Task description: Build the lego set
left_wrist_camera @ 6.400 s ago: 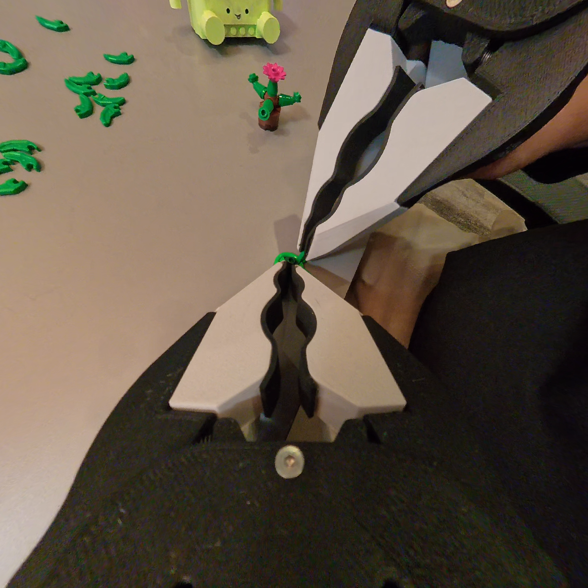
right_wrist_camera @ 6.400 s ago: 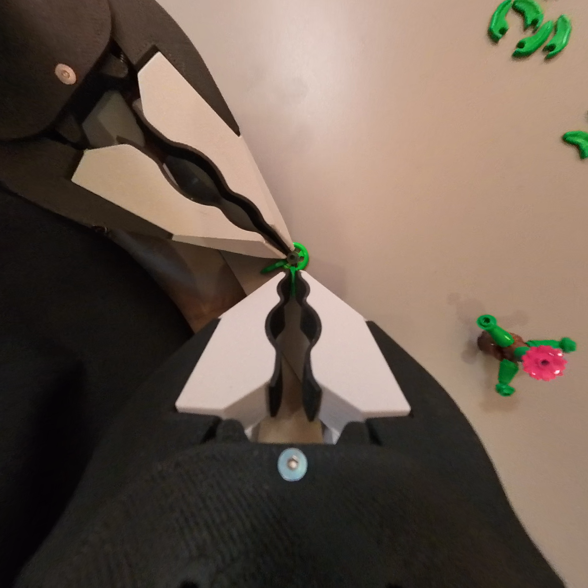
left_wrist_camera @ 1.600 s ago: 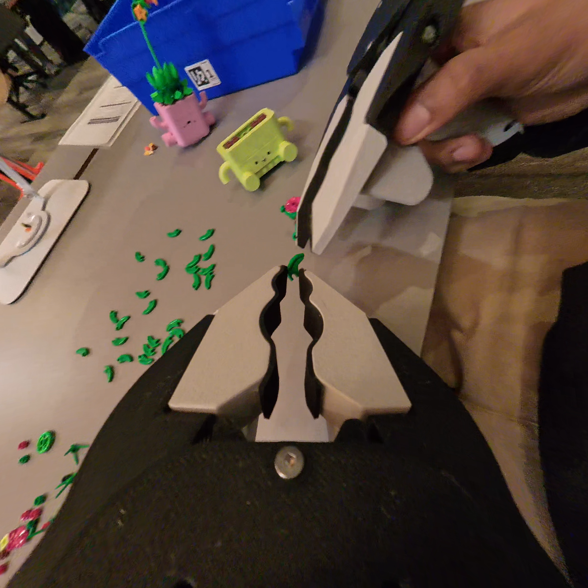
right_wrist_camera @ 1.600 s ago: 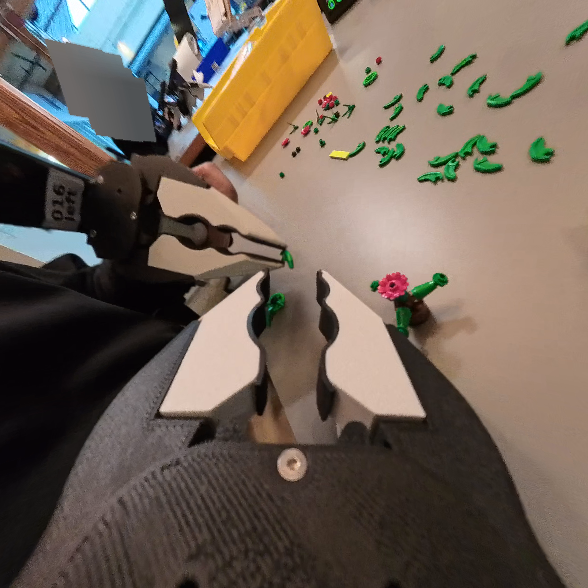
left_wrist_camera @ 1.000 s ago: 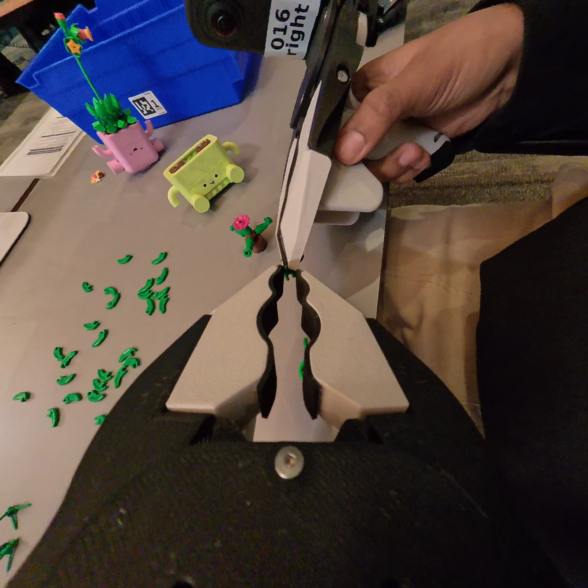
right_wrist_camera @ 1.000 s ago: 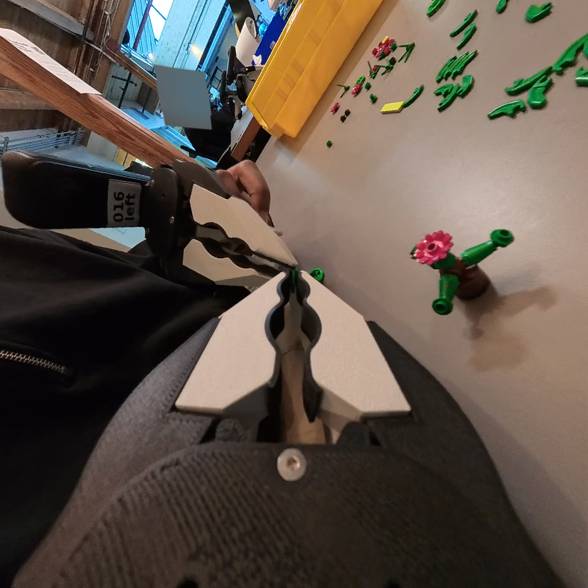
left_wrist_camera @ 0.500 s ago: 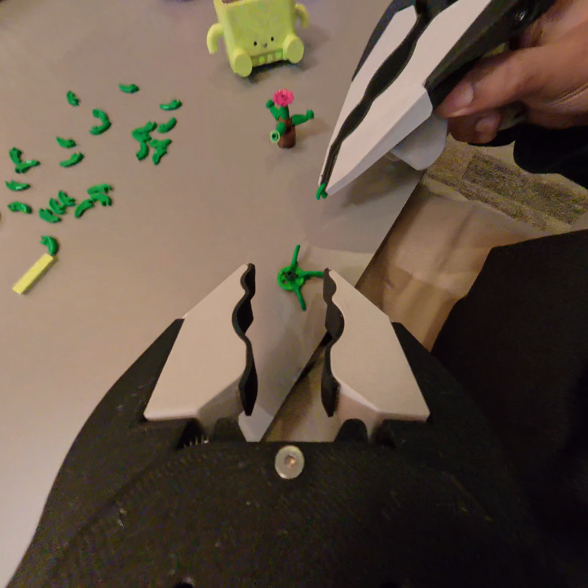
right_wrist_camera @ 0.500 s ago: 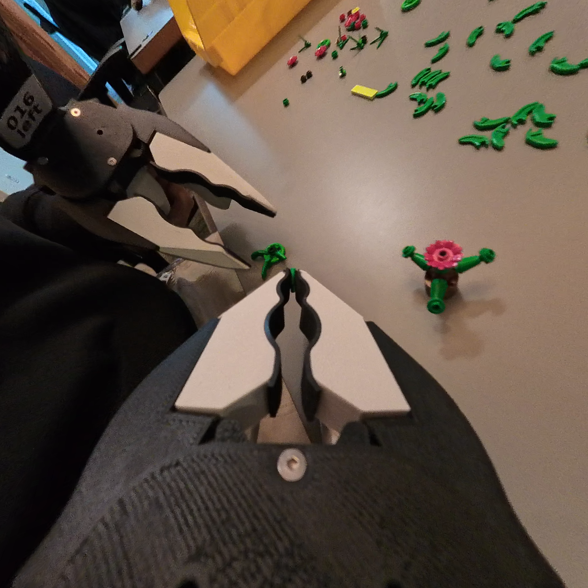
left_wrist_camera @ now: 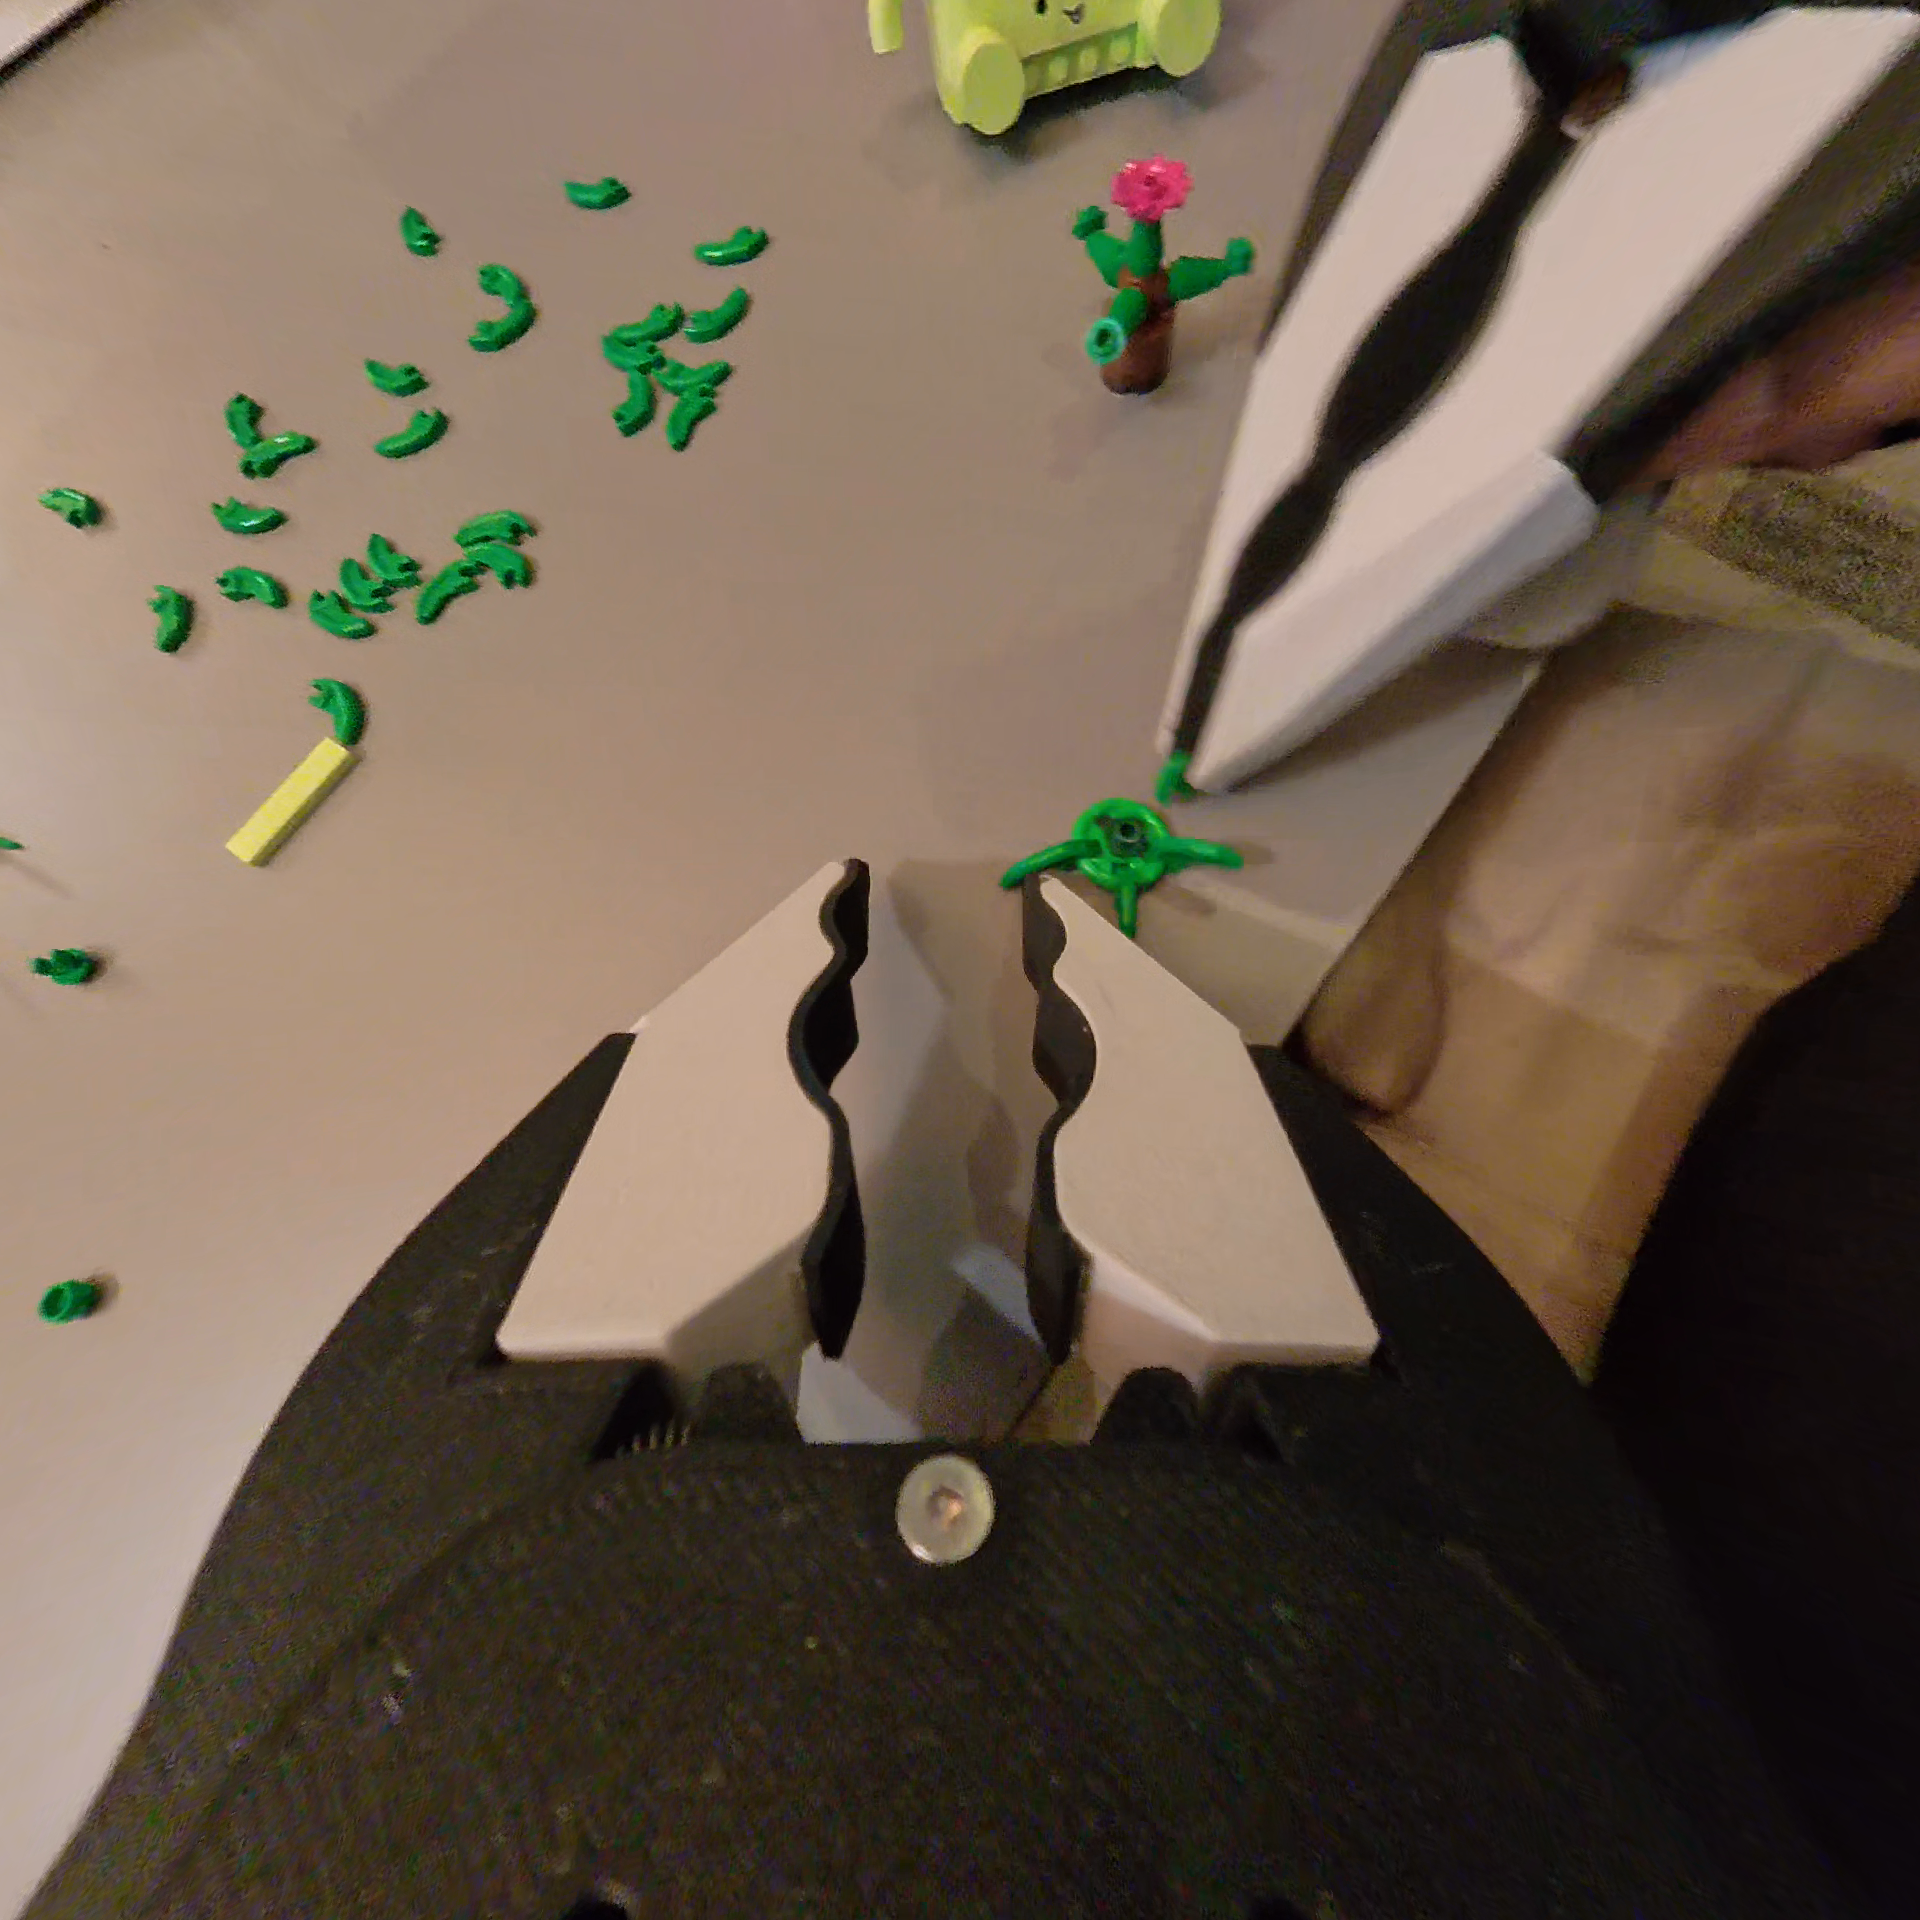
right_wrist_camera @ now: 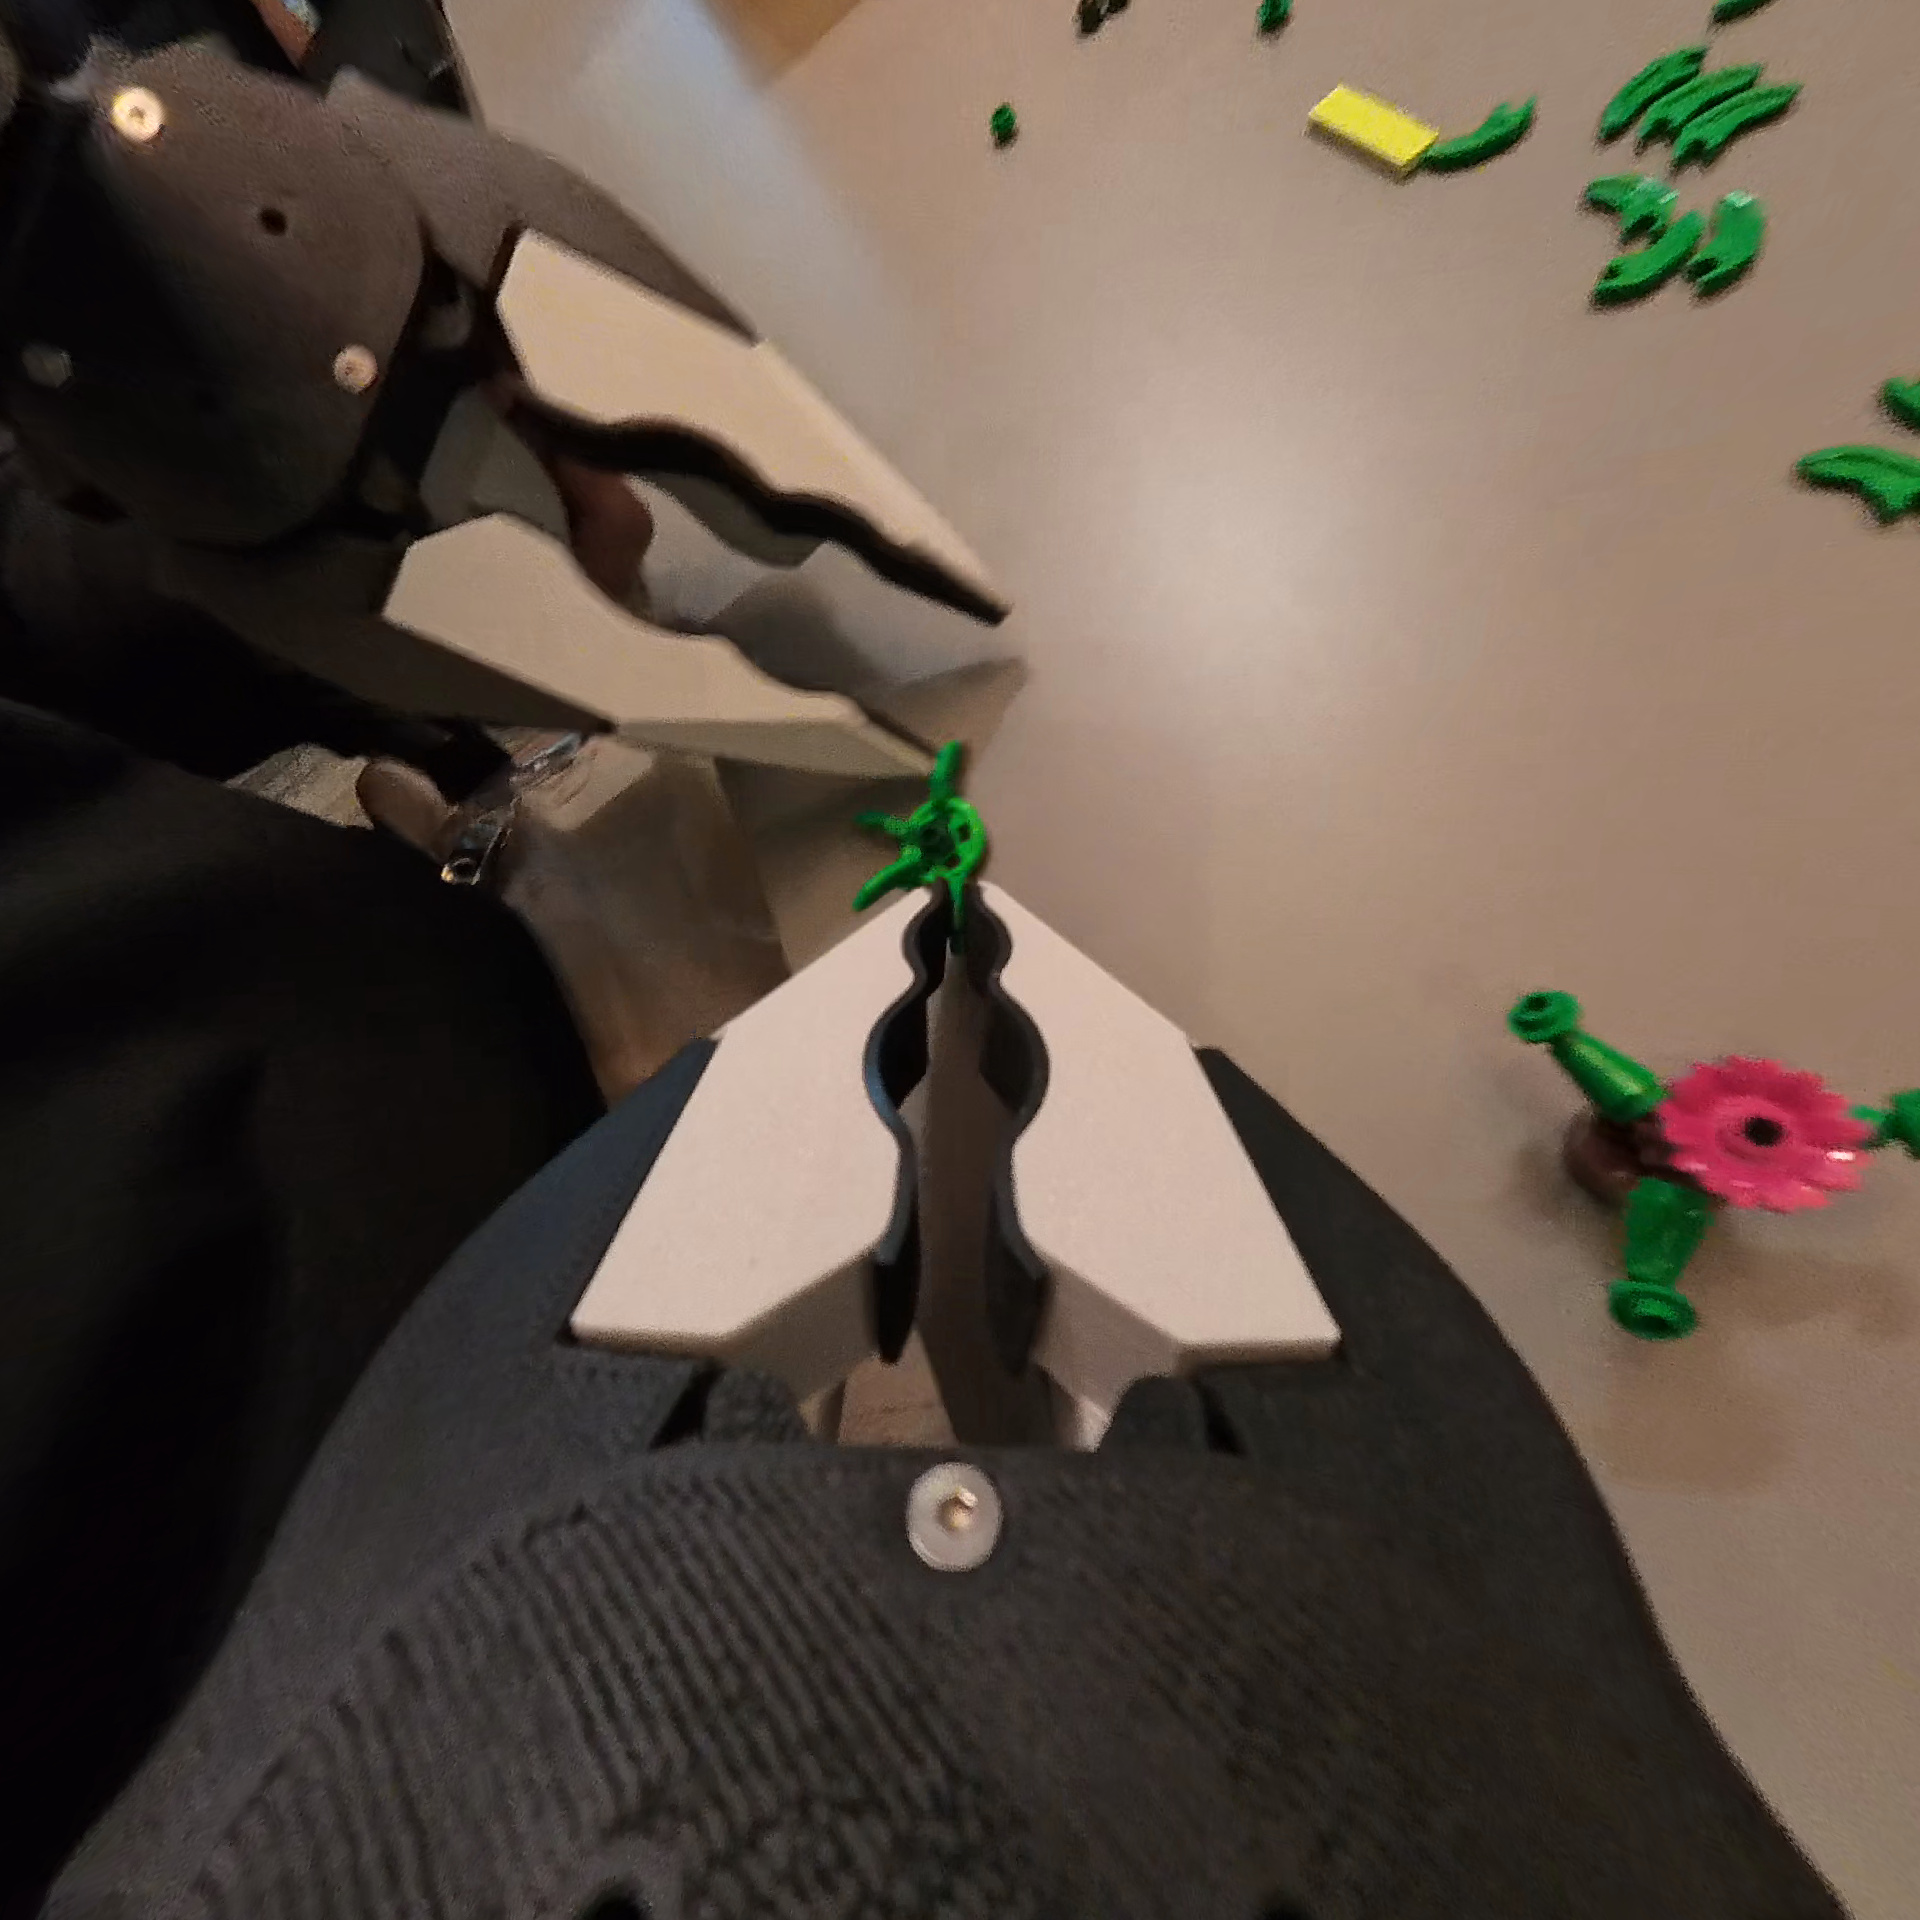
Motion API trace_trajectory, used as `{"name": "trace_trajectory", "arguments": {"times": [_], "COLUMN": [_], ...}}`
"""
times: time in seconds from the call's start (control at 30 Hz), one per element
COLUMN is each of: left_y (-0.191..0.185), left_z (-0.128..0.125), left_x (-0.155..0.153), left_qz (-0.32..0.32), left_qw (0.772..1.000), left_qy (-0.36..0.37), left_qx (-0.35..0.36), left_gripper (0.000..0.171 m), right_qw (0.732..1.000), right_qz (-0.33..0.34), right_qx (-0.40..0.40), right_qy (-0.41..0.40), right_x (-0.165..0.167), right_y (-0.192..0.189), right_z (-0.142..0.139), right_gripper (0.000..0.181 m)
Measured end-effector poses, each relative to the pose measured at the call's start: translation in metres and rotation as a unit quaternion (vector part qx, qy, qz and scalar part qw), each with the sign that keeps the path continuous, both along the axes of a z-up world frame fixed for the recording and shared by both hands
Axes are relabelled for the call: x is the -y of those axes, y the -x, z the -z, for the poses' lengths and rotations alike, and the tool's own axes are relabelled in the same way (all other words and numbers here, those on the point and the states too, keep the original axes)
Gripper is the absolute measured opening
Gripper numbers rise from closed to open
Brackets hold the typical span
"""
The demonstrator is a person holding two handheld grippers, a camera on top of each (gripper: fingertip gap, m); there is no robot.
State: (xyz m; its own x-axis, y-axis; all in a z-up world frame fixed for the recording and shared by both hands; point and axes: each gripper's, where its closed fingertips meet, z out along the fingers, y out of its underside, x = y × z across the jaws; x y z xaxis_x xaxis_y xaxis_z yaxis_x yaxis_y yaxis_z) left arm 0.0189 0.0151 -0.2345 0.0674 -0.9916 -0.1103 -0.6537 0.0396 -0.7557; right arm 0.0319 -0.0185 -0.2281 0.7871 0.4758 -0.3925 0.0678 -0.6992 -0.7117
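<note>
A green ring piece with three thin prongs (left_wrist_camera: pixel 1122 847) lies flat on the grey table (left_wrist_camera: pixel 727 727) near its front edge. My left gripper (left_wrist_camera: pixel 943 878) is open and empty; the ring lies just right of its right fingertip. My right gripper (right_wrist_camera: pixel 951 899) is shut on a small green leaf (right_wrist_camera: pixel 954 920), its tip just short of the ring (right_wrist_camera: pixel 930 836). In the left wrist view the right gripper (left_wrist_camera: pixel 1184 769) comes down from the upper right, with the leaf (left_wrist_camera: pixel 1174 779) just above the ring. The left gripper (right_wrist_camera: pixel 961 691) shows open at the upper left of the right wrist view.
A small cactus with a pink flower (left_wrist_camera: pixel 1138 281) (right_wrist_camera: pixel 1745 1132) stands farther in. A lime-green pot figure (left_wrist_camera: pixel 1049 42) is at the back. Many loose green leaves (left_wrist_camera: pixel 468 468) (right_wrist_camera: pixel 1683 187) and a yellow tile (left_wrist_camera: pixel 291 800) lie left. The table edge and a person's lap (left_wrist_camera: pixel 1558 883) are right. The left gripper's tips are roughly 4 centimeters from the right gripper's. Left tips and right tips are each some 20 centimeters from the lime-green pot figure (left_wrist_camera: pixel 1049 42).
My left gripper let go of the ring about a second ago and stays open, jaws now slightly narrower. My right gripper has brought the leaf down close to the ring.
</note>
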Motion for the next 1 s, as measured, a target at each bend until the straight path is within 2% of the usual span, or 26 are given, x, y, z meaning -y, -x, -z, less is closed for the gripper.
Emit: {"name": "trace_trajectory", "arguments": {"times": [0.07, 0.17, 0.3, 0.37, 0.5, 0.6, 0.8, 1.0], "left_y": [-0.004, -0.006, -0.004, -0.002, 0.001, 0.0, -0.003, -0.005], "left_z": [0.0, -0.004, -0.015, -0.013, -0.005, -0.002, 0.001, 0.001], "left_x": [-0.005, -0.005, 0.017, 0.028, 0.031, 0.034, 0.034, 0.033], "left_qz": [-0.006, -0.001, 0.04, 0.059, 0.068, 0.077, 0.086, 0.091], "left_qw": [1.0, 1.0, 0.998, 0.997, 0.997, 0.996, 0.995, 0.994], "left_qy": [0.006, 0.011, 0.031, 0.028, 0.01, 0.033, 0.036, 0.046], "left_qx": [0.003, 0.01, 0.047, 0.042, 0.024, 0.024, 0.024, 0.026], "left_gripper": [0.026, 0.027, 0.023, 0.022, 0.023, 0.02, 0.016, 0.015], "right_qw": [1.0, 1.0, 0.998, 0.996, 0.99, 0.985, 0.985, 0.985], "right_qz": [-0.012, 0.008, 0.01, -0.002, -0.027, -0.041, -0.042, -0.058], "right_qx": [-0.013, -0.007, 0.014, 0.035, 0.111, 0.144, 0.151, 0.158], "right_qy": [0.006, -0.01, -0.058, -0.076, -0.089, -0.088, -0.079, -0.031], "right_x": [0.007, 0.009, 0.005, 0.003, 0.0, 0.0, -0.002, -0.003], "right_y": [0.008, 0.0, -0.007, -0.004, 0.001, 0.005, 0.006, 0.005], "right_z": [-0.002, -0.007, -0.015, -0.016, -0.005, 0.002, 0.003, 0.003], "right_gripper": [0.001, 0.001, 0.001, 0.001, 0.001, 0.001, 0.001, 0.001]}}
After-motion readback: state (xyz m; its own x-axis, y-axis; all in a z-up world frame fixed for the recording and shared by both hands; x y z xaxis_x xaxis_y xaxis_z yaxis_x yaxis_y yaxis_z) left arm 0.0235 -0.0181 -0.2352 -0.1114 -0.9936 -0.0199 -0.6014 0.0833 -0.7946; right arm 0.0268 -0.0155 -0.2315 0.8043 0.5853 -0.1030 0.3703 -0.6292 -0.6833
